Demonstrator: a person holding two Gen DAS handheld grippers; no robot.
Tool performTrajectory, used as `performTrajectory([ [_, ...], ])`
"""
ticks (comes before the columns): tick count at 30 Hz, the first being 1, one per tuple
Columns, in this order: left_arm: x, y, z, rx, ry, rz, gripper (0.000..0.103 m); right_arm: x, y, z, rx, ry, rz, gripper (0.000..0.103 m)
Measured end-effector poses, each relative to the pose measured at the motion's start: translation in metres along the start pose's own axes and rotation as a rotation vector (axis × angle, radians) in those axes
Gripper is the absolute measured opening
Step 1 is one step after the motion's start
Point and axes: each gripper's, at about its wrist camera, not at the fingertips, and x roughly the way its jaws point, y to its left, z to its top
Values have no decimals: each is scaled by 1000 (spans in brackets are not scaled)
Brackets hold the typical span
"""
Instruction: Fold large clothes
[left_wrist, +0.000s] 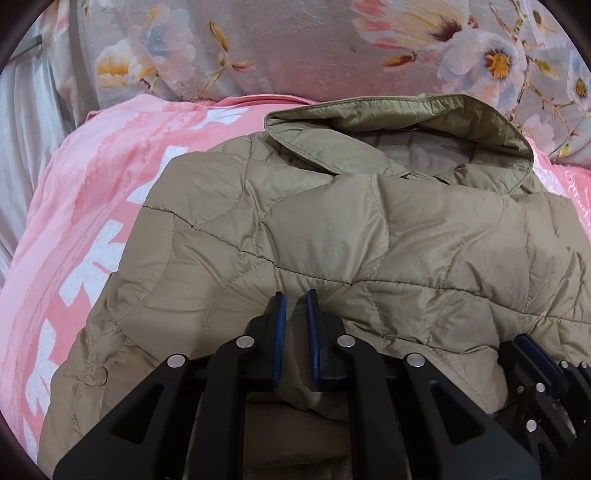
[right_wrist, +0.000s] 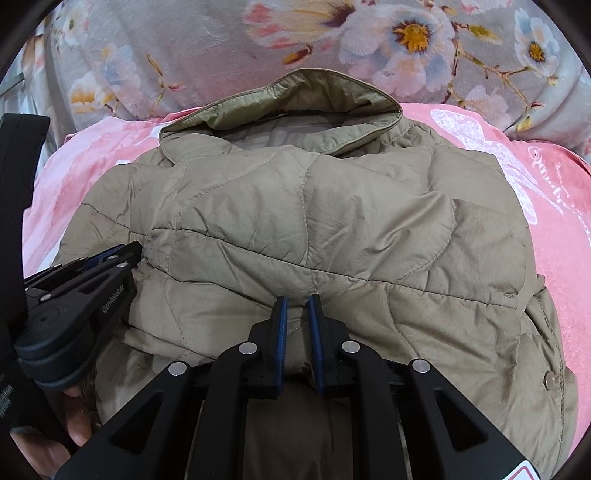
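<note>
A khaki quilted jacket (left_wrist: 332, 240) lies folded on a pink blanket, collar (left_wrist: 406, 122) at the far end. My left gripper (left_wrist: 296, 299) is shut on a fold of the jacket at its near edge. My right gripper (right_wrist: 296, 302) is shut on the same near edge of the jacket (right_wrist: 314, 221), further right. The right gripper also shows at the lower right of the left wrist view (left_wrist: 535, 354). The left gripper also shows at the left of the right wrist view (right_wrist: 114, 254).
A pink blanket with white patterns (left_wrist: 92, 221) lies under the jacket and shows on the right too (right_wrist: 554, 240). A grey floral blanket (left_wrist: 295, 48) lies beyond it. A snap button (right_wrist: 549, 376) sits on the jacket's right edge.
</note>
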Motion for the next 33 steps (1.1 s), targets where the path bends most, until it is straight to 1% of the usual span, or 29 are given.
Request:
performTrajectory([
  [13, 1, -4, -2, 25, -1, 28, 10, 0, -2, 0, 11, -2, 13, 13],
  [17, 1, -3, -3, 18, -2, 19, 10, -1, -6, 0, 24, -5, 31, 13],
  [19, -2, 6, -3, -19, -2, -38, 11, -3, -13, 0, 56, -10, 78, 16],
  [20, -4, 14, -3, -47, 5, -89, 15, -5, -18, 1, 78, -8, 116, 22],
  [21, -7, 24, -1, -81, 22, -155, 18, -9, -27, 4, 111, 1, 175, 26],
  [22, -9, 36, 4, -115, 50, -230, 24, -12, -33, 7, 133, 1, 210, 34],
  [23, -10, 46, 11, -146, 68, -278, 27, -15, -40, 13, 154, -5, 224, 40],
  [25, -13, 65, 34, -219, 66, -351, 30, -18, -57, 36, 221, -24, 239, 45],
  [26, -12, 71, 48, -246, 59, -375, 38, -17, -65, 48, 261, -31, 261, 46],
  [27, -5, 75, 67, -279, 64, -415, 44, -12, -76, 63, 319, -41, 293, 46],
  [28, 2, 76, 79, -302, 75, -442, 54, -8, -81, 72, 349, -45, 309, 47],
  [29, 11, 75, 88, -322, 89, -452, 55, -1, -86, 81, 377, -45, 311, 47],
  [30, 22, 73, 97, -334, 108, -456, 55, 7, -89, 89, 395, -46, 289, 48],
  [31, 39, 68, 105, -337, 149, -473, 55, 18, -90, 97, 402, -40, 264, 49],
  [32, 52, 63, 109, -339, 196, -487, 54, 28, -91, 100, 412, -27, 254, 49],
  [33, 67, 58, 111, -349, 250, -516, 54, 40, -92, 103, 428, -7, 258, 49],
])
